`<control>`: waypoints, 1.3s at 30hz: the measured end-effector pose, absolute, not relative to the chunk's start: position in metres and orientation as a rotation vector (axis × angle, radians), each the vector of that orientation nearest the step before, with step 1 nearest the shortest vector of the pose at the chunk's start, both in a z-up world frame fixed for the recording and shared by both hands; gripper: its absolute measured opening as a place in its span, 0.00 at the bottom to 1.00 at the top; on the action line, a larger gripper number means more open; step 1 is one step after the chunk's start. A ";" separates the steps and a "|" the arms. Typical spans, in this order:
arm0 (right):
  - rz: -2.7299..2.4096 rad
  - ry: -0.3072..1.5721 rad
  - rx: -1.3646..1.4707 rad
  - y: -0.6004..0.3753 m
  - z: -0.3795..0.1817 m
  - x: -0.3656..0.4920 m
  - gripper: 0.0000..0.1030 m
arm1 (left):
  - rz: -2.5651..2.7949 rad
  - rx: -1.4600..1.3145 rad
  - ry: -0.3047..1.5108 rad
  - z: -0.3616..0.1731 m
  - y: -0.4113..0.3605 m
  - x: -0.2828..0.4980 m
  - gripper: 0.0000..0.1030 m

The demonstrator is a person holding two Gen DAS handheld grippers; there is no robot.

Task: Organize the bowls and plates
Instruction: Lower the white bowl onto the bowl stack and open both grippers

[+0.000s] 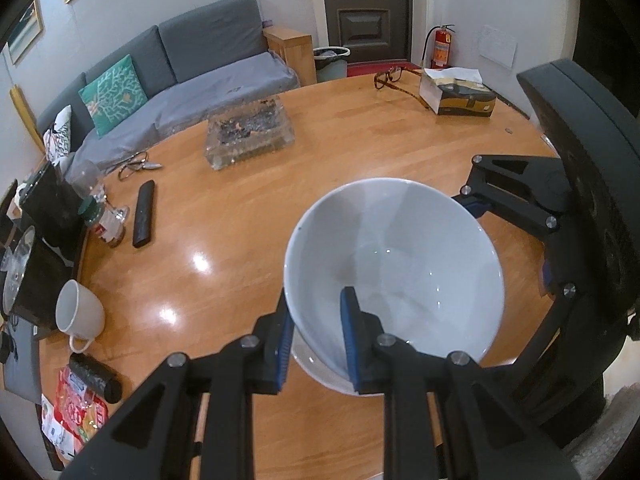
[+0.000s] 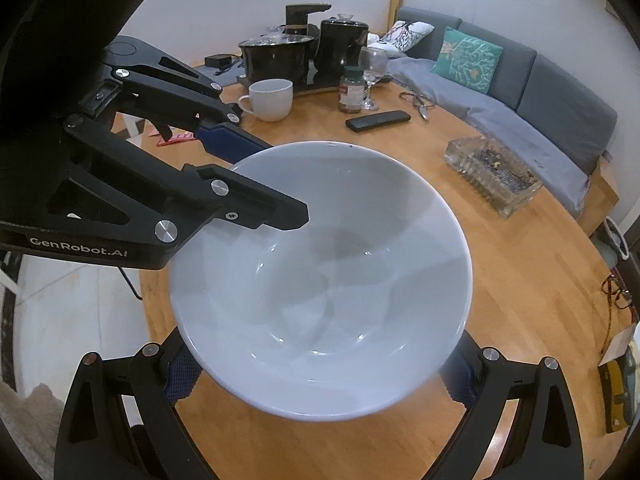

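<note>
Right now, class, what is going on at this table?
A person works two handheld grippers on one white bowl above a round wooden table. The left gripper pinches the bowl's rim, one finger inside. The right gripper sits at the opposite side, its pads hidden beneath the bowl. A mug stands aside.

both wrist views look steeply down, close on the shared white bowl [image 1: 394, 268], from opposite sides.

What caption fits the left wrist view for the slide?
Left gripper pinches the white bowl by its rim above the round wooden table, right gripper at its far side.
</note>
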State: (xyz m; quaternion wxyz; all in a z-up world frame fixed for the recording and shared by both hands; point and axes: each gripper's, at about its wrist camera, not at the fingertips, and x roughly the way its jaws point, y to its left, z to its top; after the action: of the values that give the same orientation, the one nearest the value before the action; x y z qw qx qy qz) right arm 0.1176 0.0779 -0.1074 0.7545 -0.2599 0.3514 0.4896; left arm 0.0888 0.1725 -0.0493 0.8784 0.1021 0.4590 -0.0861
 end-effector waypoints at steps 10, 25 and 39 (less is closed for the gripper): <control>1.083 0.779 -0.591 0.087 -0.116 0.118 0.91 | -0.172 0.202 0.981 -0.066 0.181 0.090 0.19; 1.092 0.797 -0.612 0.083 -0.115 0.110 0.91 | -0.156 0.227 0.998 -0.074 0.182 0.089 0.19; 1.090 0.772 -0.607 0.073 -0.104 0.107 0.90 | -0.171 0.246 0.989 -0.069 0.175 0.087 0.20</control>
State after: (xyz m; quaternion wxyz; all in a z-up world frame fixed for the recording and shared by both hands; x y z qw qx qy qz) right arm 0.1074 0.0728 -0.1039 0.7428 -0.2768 0.3522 0.4976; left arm 0.0873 0.1753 -0.0694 0.8695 0.1178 0.4727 -0.0819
